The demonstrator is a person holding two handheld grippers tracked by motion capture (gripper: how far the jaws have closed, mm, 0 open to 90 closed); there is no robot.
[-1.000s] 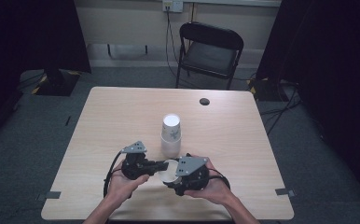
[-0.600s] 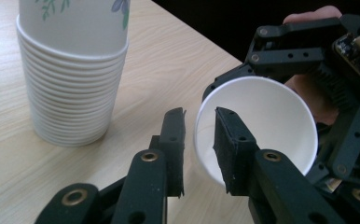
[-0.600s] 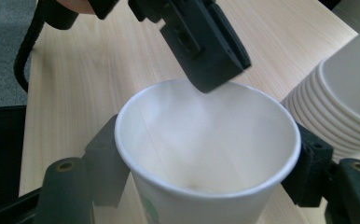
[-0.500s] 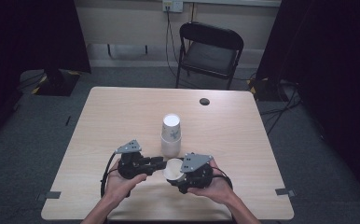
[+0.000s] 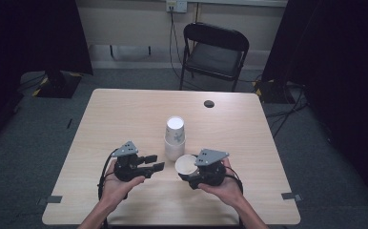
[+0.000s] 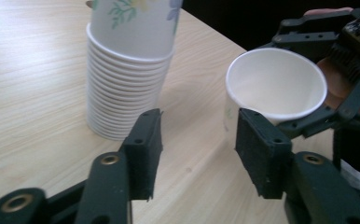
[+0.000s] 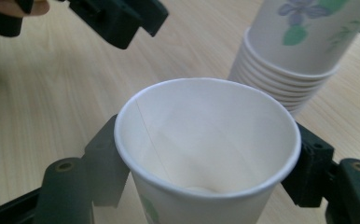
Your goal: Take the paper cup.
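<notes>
separation of one cup from the stack looks like the step in hand: the right gripper (image 5: 188, 168) is clamped on the sides of a single paper cup (image 5: 186, 164), holding it upright and open-mouthed just in front of the stack of paper cups (image 5: 175, 138), which stands upside down near the middle of the surface (image 5: 125, 114). the left gripper (image 5: 154, 162) has just been opening and now stands roughly half open with nothing between its pads (image 6: 145, 149), just beside the held cup. judging by this, the handover is done, and the next move calls for the right gripper to carry the cup to a bare spot, set it down level and let go without crushing its thin wall
</notes>
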